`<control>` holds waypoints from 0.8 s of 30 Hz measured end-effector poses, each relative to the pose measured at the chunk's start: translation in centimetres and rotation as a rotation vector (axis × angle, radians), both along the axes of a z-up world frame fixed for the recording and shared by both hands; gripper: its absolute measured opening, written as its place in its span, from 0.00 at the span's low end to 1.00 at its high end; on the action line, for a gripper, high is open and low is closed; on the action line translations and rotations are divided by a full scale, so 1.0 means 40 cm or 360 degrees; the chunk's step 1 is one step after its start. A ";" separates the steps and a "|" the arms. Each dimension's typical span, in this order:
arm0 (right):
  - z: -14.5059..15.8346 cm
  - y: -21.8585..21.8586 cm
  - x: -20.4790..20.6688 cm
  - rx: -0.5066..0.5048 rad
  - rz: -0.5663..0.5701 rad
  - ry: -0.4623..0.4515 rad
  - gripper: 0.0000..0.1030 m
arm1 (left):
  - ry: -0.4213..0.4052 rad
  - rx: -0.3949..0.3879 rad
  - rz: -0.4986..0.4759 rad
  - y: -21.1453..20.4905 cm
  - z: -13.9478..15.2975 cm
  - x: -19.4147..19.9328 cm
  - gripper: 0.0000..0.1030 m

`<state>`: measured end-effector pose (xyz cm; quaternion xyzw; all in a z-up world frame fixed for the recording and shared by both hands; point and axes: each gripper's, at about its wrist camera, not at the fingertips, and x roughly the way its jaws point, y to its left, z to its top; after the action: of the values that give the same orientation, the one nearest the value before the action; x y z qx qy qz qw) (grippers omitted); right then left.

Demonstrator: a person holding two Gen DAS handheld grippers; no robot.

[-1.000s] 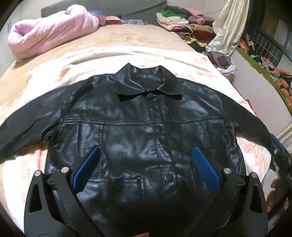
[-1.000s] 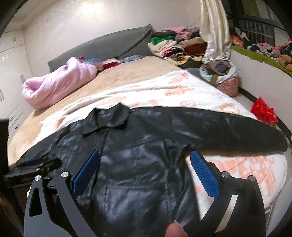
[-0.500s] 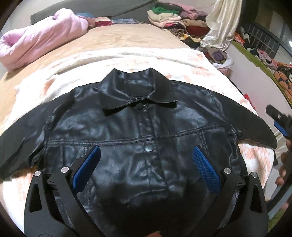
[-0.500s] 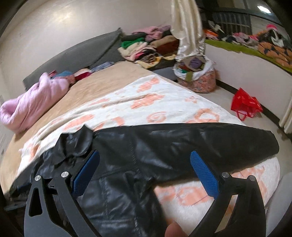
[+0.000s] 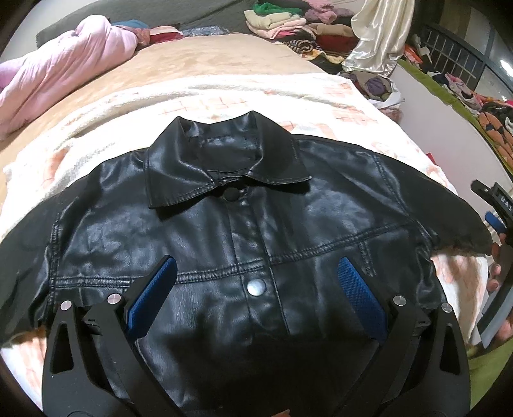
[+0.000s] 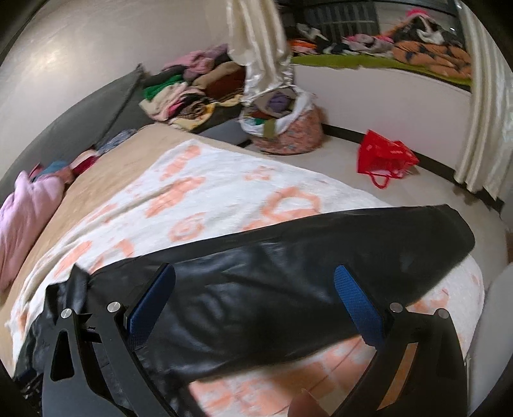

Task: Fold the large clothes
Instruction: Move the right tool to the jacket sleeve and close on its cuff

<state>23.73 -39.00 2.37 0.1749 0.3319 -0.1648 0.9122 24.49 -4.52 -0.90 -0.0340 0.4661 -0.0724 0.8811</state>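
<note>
A black leather jacket (image 5: pixel 250 231) lies flat and front up on a white and orange blanket (image 5: pixel 224 96) on the bed, collar away from me, both sleeves spread out sideways. My left gripper (image 5: pixel 255 279) is open and empty, hovering over the jacket's chest by a silver snap button (image 5: pixel 256 286). My right gripper (image 6: pixel 255 288) is open and empty above the jacket's right sleeve (image 6: pixel 320 256), which reaches to the blanket's right edge. The right gripper also shows at the right edge of the left wrist view (image 5: pixel 495 218).
A pink quilt (image 5: pixel 57 70) lies at the bed's far left. Piles of folded clothes (image 5: pixel 288 22) sit behind the bed. On the floor to the right are a full laundry bag (image 6: pixel 282 128) and a red bag (image 6: pixel 384 157). A cream curtain (image 6: pixel 259 48) hangs nearby.
My left gripper has moved up over the jacket's chest toward the collar. My right gripper has swung right, from over the jacket's body to over the right sleeve. Both stay open.
</note>
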 end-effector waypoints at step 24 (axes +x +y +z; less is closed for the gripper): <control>-0.165 -0.361 -0.087 0.0335 -0.0840 0.0164 0.96 | 0.0044 -0.0020 -0.0021 0.011 -0.115 0.046 0.91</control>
<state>20.25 -53.44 -4.23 0.3404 0.3361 -0.3696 0.7966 26.33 -4.08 -5.48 -0.0374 0.4779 -0.0808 0.8739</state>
